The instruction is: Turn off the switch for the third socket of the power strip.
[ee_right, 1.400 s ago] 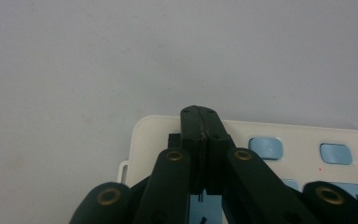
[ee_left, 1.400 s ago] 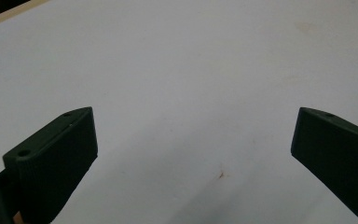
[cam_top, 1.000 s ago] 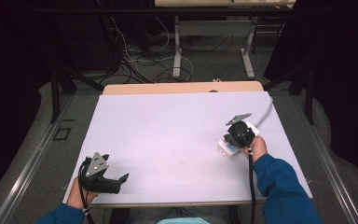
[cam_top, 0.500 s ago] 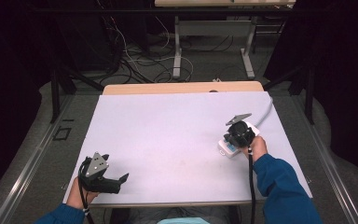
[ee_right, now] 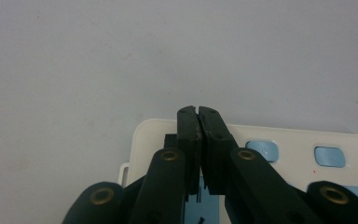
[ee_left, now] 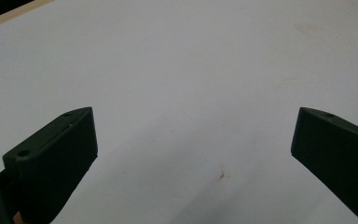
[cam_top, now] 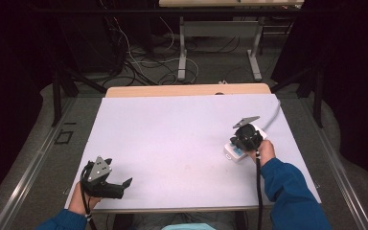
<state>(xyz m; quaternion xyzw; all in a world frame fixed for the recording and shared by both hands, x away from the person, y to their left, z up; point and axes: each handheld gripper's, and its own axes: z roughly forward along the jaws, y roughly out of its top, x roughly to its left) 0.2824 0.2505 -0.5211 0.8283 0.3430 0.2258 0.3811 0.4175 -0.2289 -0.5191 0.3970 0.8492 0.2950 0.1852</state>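
Observation:
A white flat box (cam_top: pixel 235 152) with blue rounded patches (ee_right: pixel 328 156) lies on the white table (cam_top: pixel 182 139) at the right. A grey cable (cam_top: pixel 272 116) runs from it toward the table's far right edge. My right gripper (cam_top: pixel 243 143) points down at the box's near-left end. Its jaws are pressed together right above the box (ee_right: pixel 154 133), and I see nothing between them in the right gripper view, where the gripper (ee_right: pixel 198 110) covers that corner. My left gripper (cam_top: pixel 122 184) rests near the table's front left corner. It is open (ee_left: pixel 193 135) over bare table.
A wooden strip (cam_top: pixel 187 90) borders the table's far edge. Beyond it the floor holds tangled cables (cam_top: pixel 139 57) and the metal legs of another table (cam_top: pixel 182 52). A person's blue sleeve (cam_top: pixel 287 191) crosses the table's front right edge.

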